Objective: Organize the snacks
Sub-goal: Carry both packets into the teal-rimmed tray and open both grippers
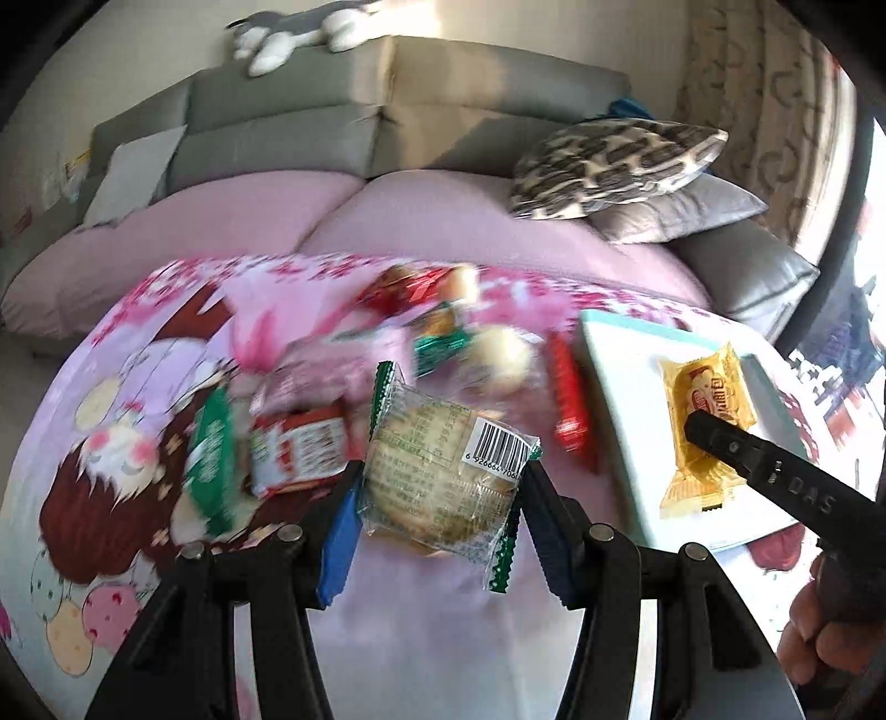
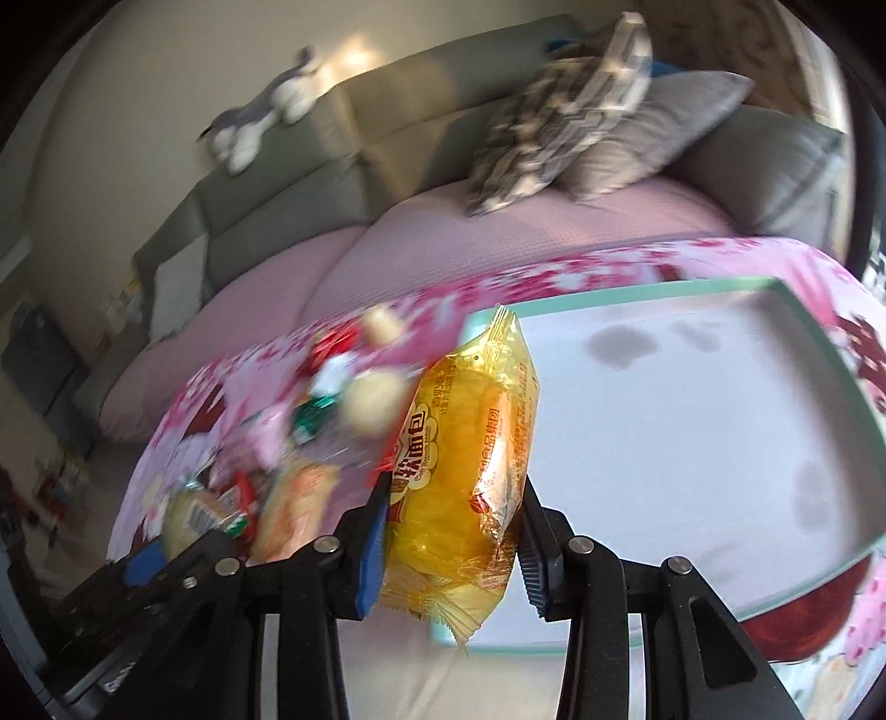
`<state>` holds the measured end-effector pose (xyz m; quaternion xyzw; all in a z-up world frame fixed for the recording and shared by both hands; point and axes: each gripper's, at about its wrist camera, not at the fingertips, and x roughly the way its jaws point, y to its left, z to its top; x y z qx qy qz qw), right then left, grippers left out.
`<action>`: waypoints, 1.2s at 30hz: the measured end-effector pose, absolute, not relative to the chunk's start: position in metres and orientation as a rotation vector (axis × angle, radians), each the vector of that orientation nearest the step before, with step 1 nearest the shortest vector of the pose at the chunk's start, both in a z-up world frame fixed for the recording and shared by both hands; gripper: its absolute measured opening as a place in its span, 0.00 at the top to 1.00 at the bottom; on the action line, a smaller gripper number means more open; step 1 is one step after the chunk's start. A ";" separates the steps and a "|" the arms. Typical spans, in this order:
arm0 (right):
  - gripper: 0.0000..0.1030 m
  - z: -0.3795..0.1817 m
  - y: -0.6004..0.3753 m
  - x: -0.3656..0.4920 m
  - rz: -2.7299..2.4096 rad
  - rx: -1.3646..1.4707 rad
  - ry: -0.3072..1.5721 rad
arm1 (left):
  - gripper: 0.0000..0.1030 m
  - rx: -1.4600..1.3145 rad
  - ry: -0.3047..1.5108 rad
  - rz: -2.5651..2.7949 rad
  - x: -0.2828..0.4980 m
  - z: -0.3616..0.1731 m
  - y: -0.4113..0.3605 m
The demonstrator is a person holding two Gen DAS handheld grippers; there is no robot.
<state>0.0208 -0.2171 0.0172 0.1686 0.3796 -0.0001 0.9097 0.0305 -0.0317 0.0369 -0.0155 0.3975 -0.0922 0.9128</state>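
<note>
My left gripper (image 1: 440, 487) is shut on a clear-wrapped round pastry (image 1: 443, 482) with green edges and a barcode, held above the pink cartoon cloth. My right gripper (image 2: 451, 515) is shut on a yellow bread packet (image 2: 470, 471), held upright over the near left corner of the white tray with a teal rim (image 2: 819, 315). In the left wrist view the right gripper (image 1: 700, 429) and its yellow packet (image 1: 706, 410) are over the same tray (image 1: 614, 376). A blurred pile of snacks (image 1: 443, 332) lies left of the tray.
Red and green wrapped snacks (image 1: 299, 448) lie on the cloth at the left. A grey sofa (image 1: 332, 111) with a leopard cushion (image 1: 609, 166), a grey cushion and a plush toy (image 1: 299, 33) is behind the table. The tray's inside (image 2: 692, 432) is bare white.
</note>
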 end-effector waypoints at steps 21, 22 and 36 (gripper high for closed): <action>0.59 -0.005 -0.362 -0.018 -0.518 0.453 0.784 | 0.44 0.110 0.862 -0.501 0.072 0.025 -0.199; 0.59 -0.007 -0.364 -0.019 -0.525 0.459 0.789 | 0.44 0.121 0.877 -0.500 0.075 0.019 -0.205; 0.44 -0.025 -0.372 -0.013 -0.548 0.472 0.874 | 0.41 0.119 1.000 -0.474 0.093 -0.014 -0.224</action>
